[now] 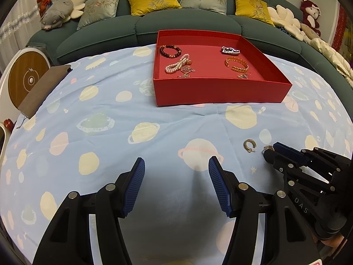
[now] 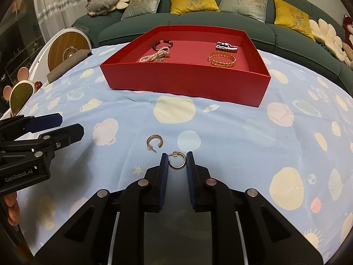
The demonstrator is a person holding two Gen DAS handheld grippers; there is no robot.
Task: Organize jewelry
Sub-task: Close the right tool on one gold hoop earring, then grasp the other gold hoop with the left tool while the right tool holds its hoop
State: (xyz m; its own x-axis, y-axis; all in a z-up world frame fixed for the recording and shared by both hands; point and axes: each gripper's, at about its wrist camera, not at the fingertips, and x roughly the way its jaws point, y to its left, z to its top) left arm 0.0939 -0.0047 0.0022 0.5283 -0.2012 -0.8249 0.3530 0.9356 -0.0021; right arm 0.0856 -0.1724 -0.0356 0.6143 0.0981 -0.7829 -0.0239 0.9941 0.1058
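A red tray point(image 1: 220, 92) point(image 2: 185, 81) sits on the space-print cloth and holds a dark bead bracelet point(image 1: 170, 51), a pearl bracelet point(image 1: 176, 64), a gold cuff point(image 1: 237, 64) point(image 2: 221, 59) and a black-white piece point(image 1: 230, 50). Two gold hoop earrings lie in front. My right gripper point(image 2: 177, 163) point(image 1: 270, 151) is closed around one earring point(image 2: 176, 160), its pads touching both sides. The other earring point(image 2: 154, 142) point(image 1: 249, 145) lies free on the cloth to its left. My left gripper point(image 1: 176, 170) is open and empty above the cloth.
A brown notebook point(image 1: 44, 88) lies at the table's left edge beside a round wooden device point(image 1: 28, 79). A green sofa point(image 1: 176, 26) with cushions and plush toys runs behind the table. A small round mirror point(image 2: 21, 97) stands at the left.
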